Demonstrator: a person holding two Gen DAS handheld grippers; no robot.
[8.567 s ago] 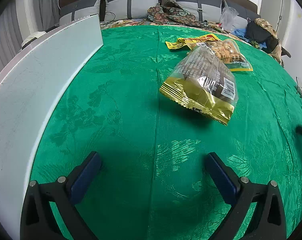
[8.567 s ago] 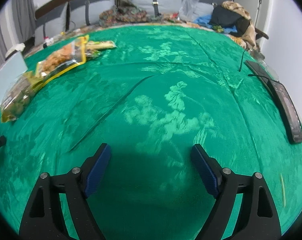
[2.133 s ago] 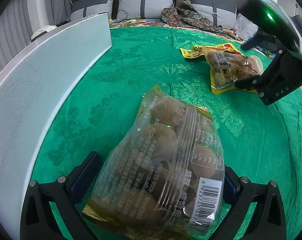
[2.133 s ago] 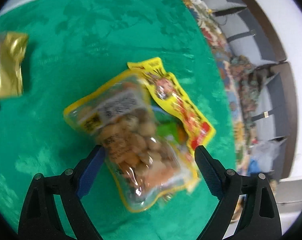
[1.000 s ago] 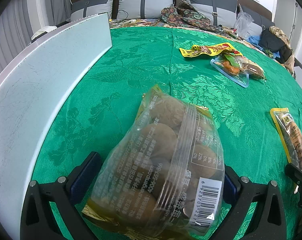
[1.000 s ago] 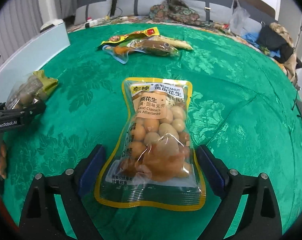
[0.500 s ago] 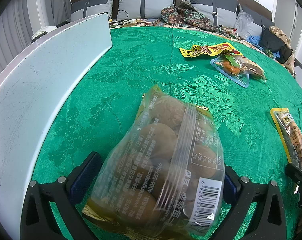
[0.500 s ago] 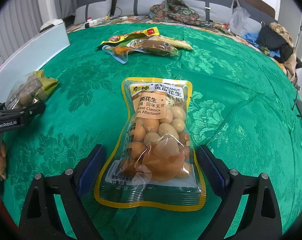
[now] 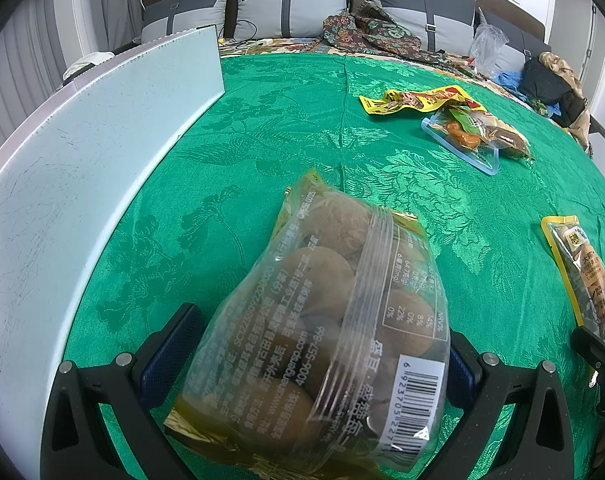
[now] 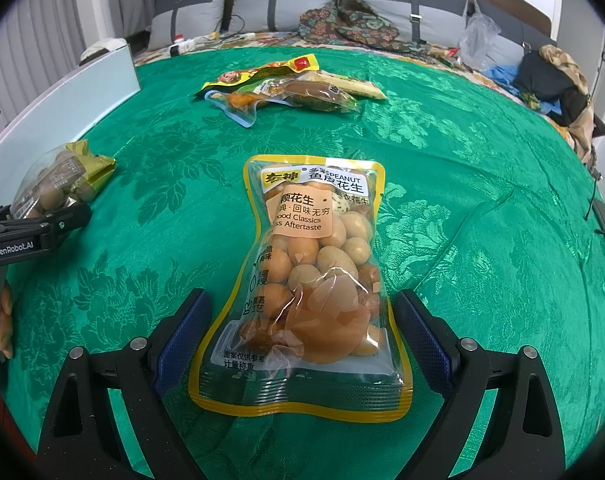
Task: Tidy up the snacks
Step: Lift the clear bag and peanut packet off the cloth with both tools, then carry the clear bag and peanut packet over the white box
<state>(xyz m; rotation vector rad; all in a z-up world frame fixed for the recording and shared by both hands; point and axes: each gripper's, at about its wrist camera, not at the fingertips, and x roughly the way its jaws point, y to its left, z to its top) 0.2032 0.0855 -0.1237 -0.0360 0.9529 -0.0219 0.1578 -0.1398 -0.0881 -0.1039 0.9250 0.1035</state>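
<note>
1. Green patterned cloth (image 10: 442, 128) covers your table, with one white board (image 9: 82, 168) along its left edge.
2. Your left gripper (image 9: 306, 356) is clamped on one clear bag of brown balls (image 9: 326, 332).
3. Your right gripper (image 10: 302, 332) has one yellow-edged peanut pouch (image 10: 314, 276) between its fingers; whether they press it I cannot tell.
4. At least three more packets (image 10: 286, 88) lie piled farther back.

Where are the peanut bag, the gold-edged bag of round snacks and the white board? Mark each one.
peanut bag (image 10: 308, 288): right wrist view, clear middle.
gold-edged bag (image 9: 322, 320): left wrist view, clear front.
white board (image 9: 82, 168): left wrist view, flat face.
</note>
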